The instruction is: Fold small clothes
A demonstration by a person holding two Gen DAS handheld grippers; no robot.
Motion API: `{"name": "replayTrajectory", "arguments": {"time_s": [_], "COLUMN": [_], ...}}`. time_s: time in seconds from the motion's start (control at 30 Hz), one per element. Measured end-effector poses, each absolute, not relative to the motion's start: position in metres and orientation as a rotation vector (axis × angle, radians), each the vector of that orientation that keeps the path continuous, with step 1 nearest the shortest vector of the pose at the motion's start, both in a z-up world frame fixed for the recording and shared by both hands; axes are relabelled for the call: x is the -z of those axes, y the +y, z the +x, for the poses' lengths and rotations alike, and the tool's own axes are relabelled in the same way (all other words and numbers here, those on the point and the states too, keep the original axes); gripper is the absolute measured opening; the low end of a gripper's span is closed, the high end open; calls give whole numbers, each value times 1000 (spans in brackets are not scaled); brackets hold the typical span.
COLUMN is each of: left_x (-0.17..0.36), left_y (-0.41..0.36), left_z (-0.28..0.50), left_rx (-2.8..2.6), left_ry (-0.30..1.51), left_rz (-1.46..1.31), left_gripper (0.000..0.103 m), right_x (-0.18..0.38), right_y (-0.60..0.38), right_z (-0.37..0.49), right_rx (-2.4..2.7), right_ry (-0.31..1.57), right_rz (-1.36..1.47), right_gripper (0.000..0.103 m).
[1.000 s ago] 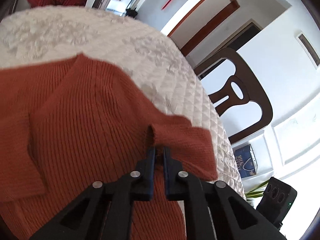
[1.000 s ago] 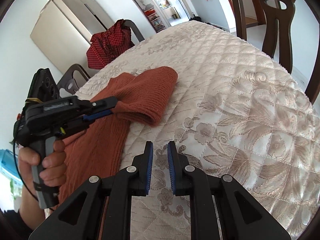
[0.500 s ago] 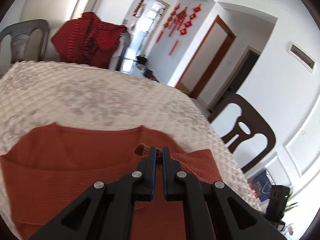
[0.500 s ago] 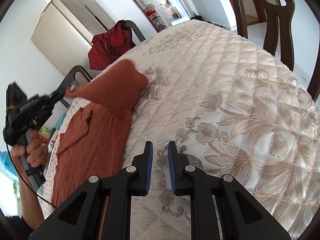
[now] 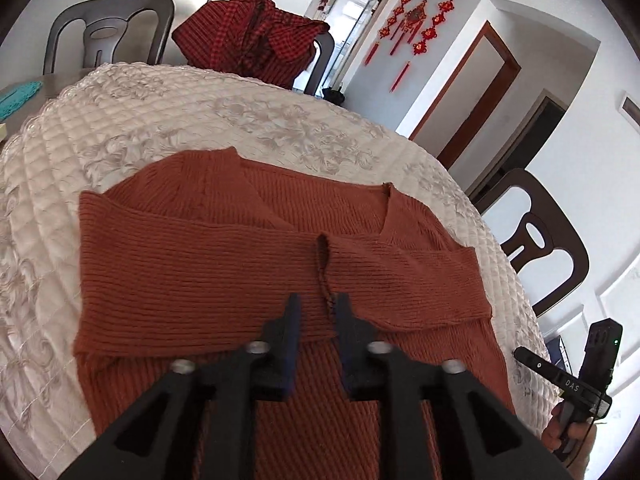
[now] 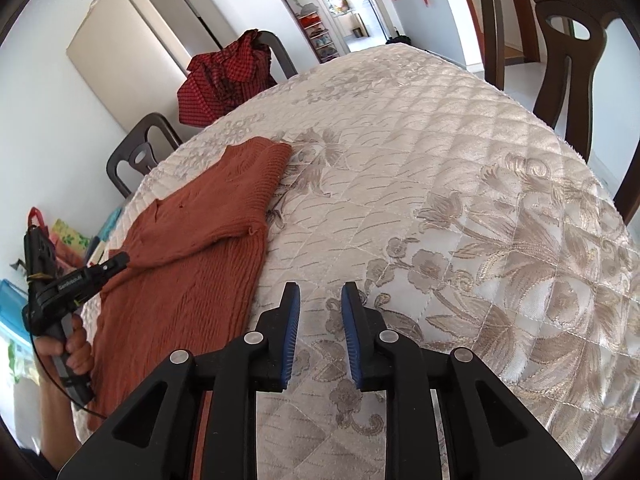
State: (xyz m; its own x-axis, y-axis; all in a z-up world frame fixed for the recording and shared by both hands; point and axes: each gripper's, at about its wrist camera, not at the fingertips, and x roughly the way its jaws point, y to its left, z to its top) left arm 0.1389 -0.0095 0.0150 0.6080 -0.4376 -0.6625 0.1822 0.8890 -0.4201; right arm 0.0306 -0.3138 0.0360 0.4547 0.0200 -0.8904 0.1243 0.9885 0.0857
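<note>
A white-walled room with red hanging ornaments (image 5: 416, 20) by a doorway surrounds a bench covered in a cream quilted cloth (image 6: 460, 184) with a pale floral pattern. Dark wooden chairs (image 6: 560, 48) stand around it, and one at the far side carries a red checked garment (image 5: 256, 36); a beige tall cabinet (image 6: 148, 36) stands against the wall behind.

The rust-red knitted sweater (image 5: 224, 264) lies flat on the left part of the bench, with both sleeves folded across its body so that their cuffs meet near the middle. In the right wrist view it lies to the left of the bare quilting, its far folded end near the middle of the bench.

The left gripper (image 5: 317, 312) hangs just over the sweater where the cuffs meet. Its fingers (image 5: 290, 320) are opening, and a loose cuff edge shows in the gap between them, but the pads do not press on it. A hand (image 6: 74, 344) holds that gripper's handle at the near left edge of the bench.

The right gripper (image 6: 320, 312) is above bare quilting, well to the right of the sweater. Its fingers (image 6: 352, 320) are opening too, with nothing between them.
</note>
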Motion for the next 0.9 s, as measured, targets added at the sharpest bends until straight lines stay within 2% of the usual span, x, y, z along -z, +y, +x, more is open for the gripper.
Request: {"name": "replayTrajectory", "arguments": {"time_s": [0.03, 0.3, 0.33, 0.37, 0.4, 0.43, 0.5, 0.6, 0.73, 0.9], "left_x": [-18, -17, -12, -7, -5, -4, -8, -16, -8, -27], "left_y": [-6, -36, -41, -48, -53, -58, -60, -53, -45, -41], "left_z": [139, 189, 195, 201, 203, 203, 201, 196, 195, 170], "left_rx": [366, 394, 399, 385, 364, 352, 353, 340, 336, 347], "left_ry": [832, 887, 905, 923, 920, 905, 878, 810, 855, 786], "left_rz": [-340, -285, -272, -244, -203, -158, -136, -125, -122, -123], "left_gripper": [45, 46, 44, 38, 16, 9, 5, 5, 6, 7], "right_x": [-36, -31, -30, -29, -29, -29, -29, -28, -28, -32], "right_y": [-313, -299, -297, -294, -293, -292, -292, -294, -292, -277], "right_z": [31, 37, 37, 37, 38, 38, 37, 38, 42, 56], "right_rx": [64, 34, 30, 24, 22, 23, 22, 18, 16, -23], "right_ry": [1100, 1114, 1116, 1118, 1119, 1120, 1121, 1122, 1120, 1098], "right_rz": [140, 117, 112, 104, 99, 95, 95, 105, 105, 75], "right_gripper": [22, 23, 23, 23, 23, 23, 23, 23, 23, 23]}}
